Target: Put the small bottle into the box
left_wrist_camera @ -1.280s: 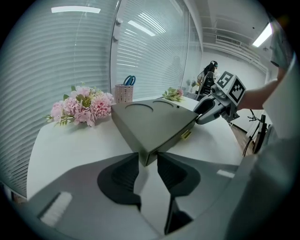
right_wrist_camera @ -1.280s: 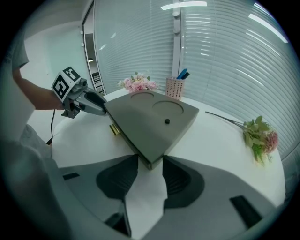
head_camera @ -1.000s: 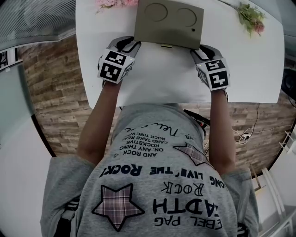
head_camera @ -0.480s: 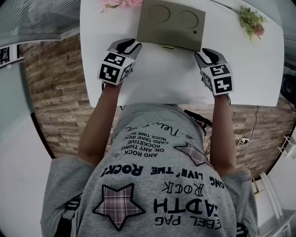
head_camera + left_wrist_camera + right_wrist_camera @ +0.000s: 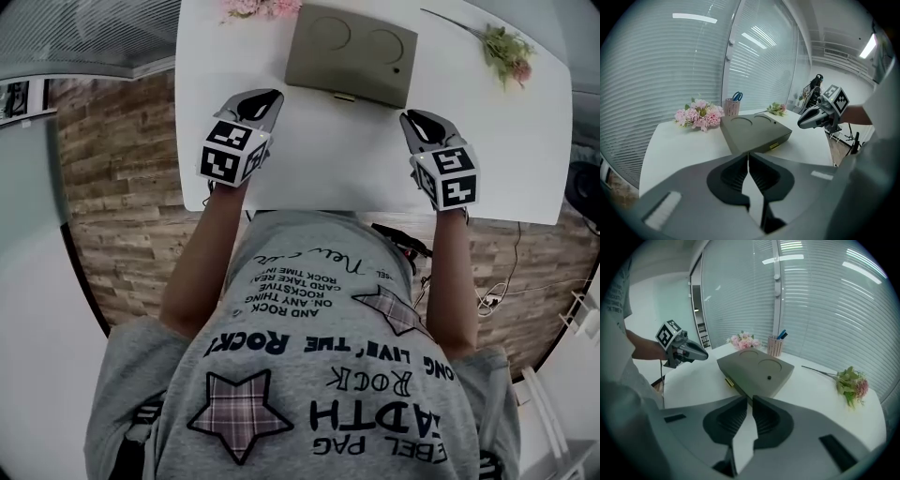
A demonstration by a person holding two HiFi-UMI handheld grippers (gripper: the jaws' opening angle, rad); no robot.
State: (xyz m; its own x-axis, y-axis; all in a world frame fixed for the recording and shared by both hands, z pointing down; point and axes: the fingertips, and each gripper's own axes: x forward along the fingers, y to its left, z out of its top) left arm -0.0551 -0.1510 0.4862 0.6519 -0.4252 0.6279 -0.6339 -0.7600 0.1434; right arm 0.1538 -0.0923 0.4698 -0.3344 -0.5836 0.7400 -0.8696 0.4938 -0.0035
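The olive-grey box (image 5: 350, 52) lies flat at the far side of the white table (image 5: 328, 159). Its lid, with two round recesses, is down, and a gold latch (image 5: 343, 96) faces me. No small bottle shows in any view. My left gripper (image 5: 265, 97) hovers just off the box's near left corner; its jaws are closing, nearly touching, with nothing between them (image 5: 748, 154). My right gripper (image 5: 419, 117) hovers off the near right corner. Its jaws are closing too, with a narrow empty gap left (image 5: 750, 400).
Pink flowers (image 5: 258, 7) lie at the back left and a green sprig (image 5: 506, 47) at the back right. A pen cup (image 5: 776, 347) stands behind the box. The table's near edge (image 5: 328, 208) runs just under both grippers, against the person's body.
Both grippers have drawn back from the box's front corners toward the person, and their jaws have come together from wide apart. The box has stayed where it was.
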